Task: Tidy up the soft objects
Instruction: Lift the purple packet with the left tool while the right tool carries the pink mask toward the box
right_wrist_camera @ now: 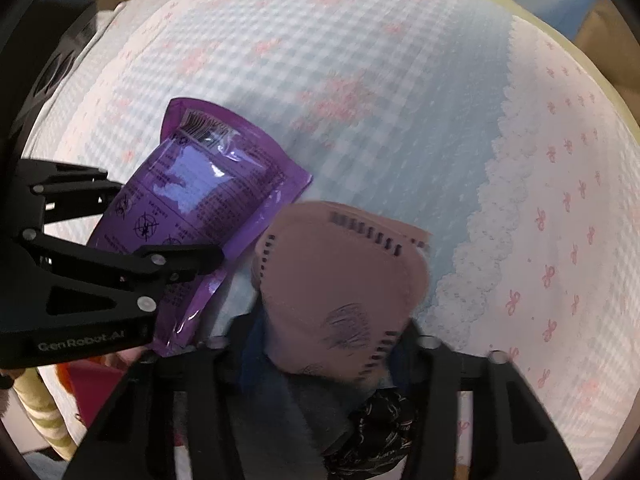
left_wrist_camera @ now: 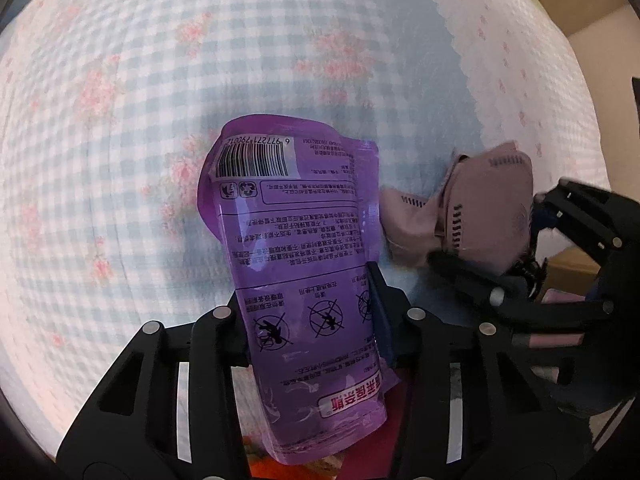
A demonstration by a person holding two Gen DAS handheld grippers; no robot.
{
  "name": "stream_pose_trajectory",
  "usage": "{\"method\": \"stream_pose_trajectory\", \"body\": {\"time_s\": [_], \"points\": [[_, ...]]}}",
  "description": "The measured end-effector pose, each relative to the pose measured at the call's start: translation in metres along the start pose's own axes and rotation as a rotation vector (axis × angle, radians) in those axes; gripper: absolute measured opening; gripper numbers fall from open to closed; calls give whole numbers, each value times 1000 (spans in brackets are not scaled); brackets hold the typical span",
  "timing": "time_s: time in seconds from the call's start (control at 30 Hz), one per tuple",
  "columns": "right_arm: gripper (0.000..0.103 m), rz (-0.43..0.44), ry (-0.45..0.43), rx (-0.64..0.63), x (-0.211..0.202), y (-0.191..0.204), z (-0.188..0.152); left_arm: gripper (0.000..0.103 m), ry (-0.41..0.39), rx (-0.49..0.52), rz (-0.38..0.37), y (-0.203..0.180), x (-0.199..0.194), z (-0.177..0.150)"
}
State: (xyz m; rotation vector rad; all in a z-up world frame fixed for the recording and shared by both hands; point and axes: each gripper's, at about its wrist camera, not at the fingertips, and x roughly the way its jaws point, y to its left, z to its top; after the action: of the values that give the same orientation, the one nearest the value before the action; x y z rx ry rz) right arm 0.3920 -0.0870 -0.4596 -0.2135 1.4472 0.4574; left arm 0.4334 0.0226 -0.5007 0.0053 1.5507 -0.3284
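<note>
On the checked bed cover (left_wrist_camera: pixel 120 128) | left tool (left_wrist_camera: pixel 316 320) squeezes the purple pouch (left_wrist_camera: pixel 296 240) | right tool (right_wrist_camera: pixel 332 344) squeezes the pink cloth (right_wrist_camera: pixel 340 272) beside the pouch | step: grabbing | next: likely lift both.

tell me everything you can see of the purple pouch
The purple pouch is a glossy, translucent soft plastic pack, crinkled, printed with small text, crossed-out pictograms and a white barcode label at its far end. It is over the checked floral bedspread, clamped between the fingers of the left gripper. A mauve cloth item sits just beside it.
</note>
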Motion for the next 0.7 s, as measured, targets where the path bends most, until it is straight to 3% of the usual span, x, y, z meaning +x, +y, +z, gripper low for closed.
{"method": "stream_pose_trajectory", "body": {"time_s": [0.2, 0.5, 0.7], "points": [[32, 5, -27, 60, -14, -6, 1, 39, -45, -28, -15, 9, -30, -3], [32, 8, -152, 128, -79, -7, -4, 39, -124, -66, -26, 12, -93, -3], [32, 2, -231, 173, -136, 8, -38, 39, -202, -60, -33, 7, -154, -34]]}}
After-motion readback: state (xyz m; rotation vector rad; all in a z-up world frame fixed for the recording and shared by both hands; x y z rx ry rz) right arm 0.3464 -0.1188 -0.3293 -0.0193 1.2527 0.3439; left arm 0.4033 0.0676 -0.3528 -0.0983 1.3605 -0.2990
